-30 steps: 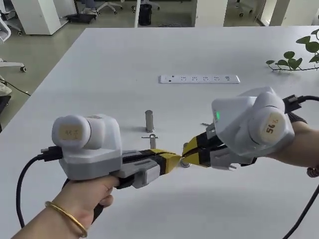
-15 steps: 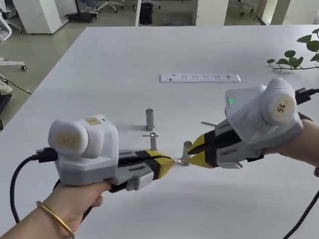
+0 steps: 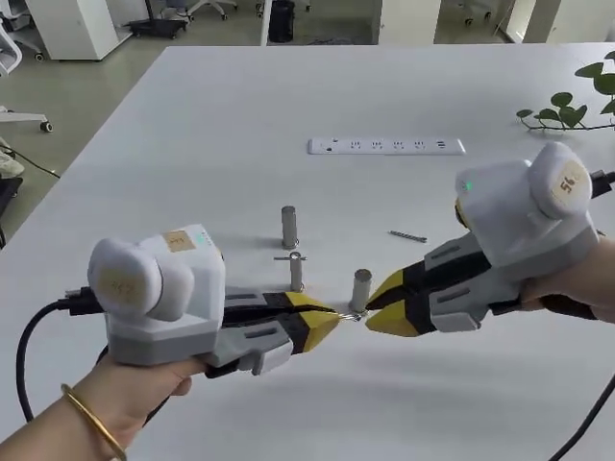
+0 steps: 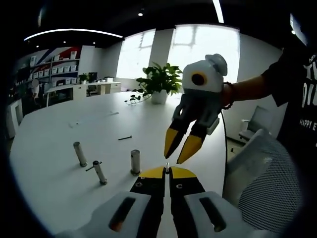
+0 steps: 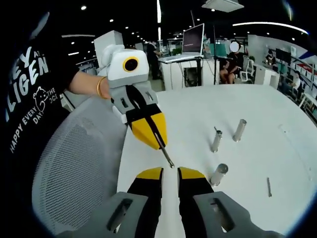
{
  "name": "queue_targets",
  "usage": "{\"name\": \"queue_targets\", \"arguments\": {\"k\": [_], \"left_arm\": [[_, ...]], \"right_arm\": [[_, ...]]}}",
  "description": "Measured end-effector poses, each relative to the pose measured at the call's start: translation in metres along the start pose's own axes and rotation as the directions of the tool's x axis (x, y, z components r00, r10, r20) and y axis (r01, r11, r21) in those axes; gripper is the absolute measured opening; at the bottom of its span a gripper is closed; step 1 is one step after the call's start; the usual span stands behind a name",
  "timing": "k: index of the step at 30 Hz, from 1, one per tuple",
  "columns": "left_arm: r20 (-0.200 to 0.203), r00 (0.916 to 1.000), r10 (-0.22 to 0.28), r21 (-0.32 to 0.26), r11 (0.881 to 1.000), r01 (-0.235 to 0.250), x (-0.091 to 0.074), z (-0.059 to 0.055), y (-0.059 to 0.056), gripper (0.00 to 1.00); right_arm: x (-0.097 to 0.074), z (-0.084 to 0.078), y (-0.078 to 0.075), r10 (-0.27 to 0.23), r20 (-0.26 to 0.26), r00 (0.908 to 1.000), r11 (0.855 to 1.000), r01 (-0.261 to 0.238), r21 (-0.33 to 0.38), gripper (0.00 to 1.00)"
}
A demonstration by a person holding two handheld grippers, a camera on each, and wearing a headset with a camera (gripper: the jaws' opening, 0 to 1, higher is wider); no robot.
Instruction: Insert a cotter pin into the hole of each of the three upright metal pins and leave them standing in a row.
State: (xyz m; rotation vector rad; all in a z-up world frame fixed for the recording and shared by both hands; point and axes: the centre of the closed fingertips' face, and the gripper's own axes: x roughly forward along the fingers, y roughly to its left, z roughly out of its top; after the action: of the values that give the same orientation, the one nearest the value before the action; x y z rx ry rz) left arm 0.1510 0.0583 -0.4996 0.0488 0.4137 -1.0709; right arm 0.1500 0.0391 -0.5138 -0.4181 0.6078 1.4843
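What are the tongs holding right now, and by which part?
The left tongs pinch a cotter pin by one end, the rest sticking out past the tips. The right tongs are open, holding nothing.

L gripper sits low in the left hand, jaws shut on a cotter pin; R gripper, in the right hand, faces it tip to tip, jaws slightly apart, seemingly w/o touching.
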Motion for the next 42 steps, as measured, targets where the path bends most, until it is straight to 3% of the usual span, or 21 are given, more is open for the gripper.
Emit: {"name": "queue_targets", "arguments": {"k": [10, 19, 28, 32, 37, 42], "left_arm": [[0.016, 0.9946, -0.102, 0.048, 0.994, 0.101, -0.002, 0.005, -0.015, 0.00], [0.015, 0.9878, -0.155, 0.060, 0.986, 0.154, -0.001, 0.006, -0.027, 0.00], [0.005, 0.9857, -0.168, 0.052, 0.984, 0.168, -0.001, 0.002, -0.030, 0.00], [-0.002, 0.9848, -0.174, 0.017, 0.985, 0.174, 0.000, -0.002, -0.031, 0.01], [-0.011, 0.9887, -0.150, 0.015, 0.989, 0.150, 0.002, -0.005, -0.028, 0.02], [-0.024, 0.9940, -0.107, 0.029, 0.994, 0.108, 0.005, -0.008, -0.024, 0.03]], "right_arm": [[0.003, 0.000, 0.015, 0.077, 0.031, 0.9965, 0.997, -0.078, 0.014, 0.06], [0.005, 0.003, 0.029, 0.138, 0.034, 0.9899, 0.990, -0.138, -0.008, 0.00], [0.005, -0.001, 0.034, 0.153, -0.016, 0.9881, 0.987, -0.153, -0.053, 0.00], [0.007, -0.004, 0.037, 0.149, -0.057, 0.9872, 0.983, -0.154, -0.095, 0.00], [0.009, -0.008, 0.035, 0.124, -0.114, 0.9857, 0.978, -0.141, -0.153, 0.00], [0.008, -0.012, 0.028, 0.101, -0.144, 0.9844, 0.978, -0.125, -0.166, 0.00]]}}
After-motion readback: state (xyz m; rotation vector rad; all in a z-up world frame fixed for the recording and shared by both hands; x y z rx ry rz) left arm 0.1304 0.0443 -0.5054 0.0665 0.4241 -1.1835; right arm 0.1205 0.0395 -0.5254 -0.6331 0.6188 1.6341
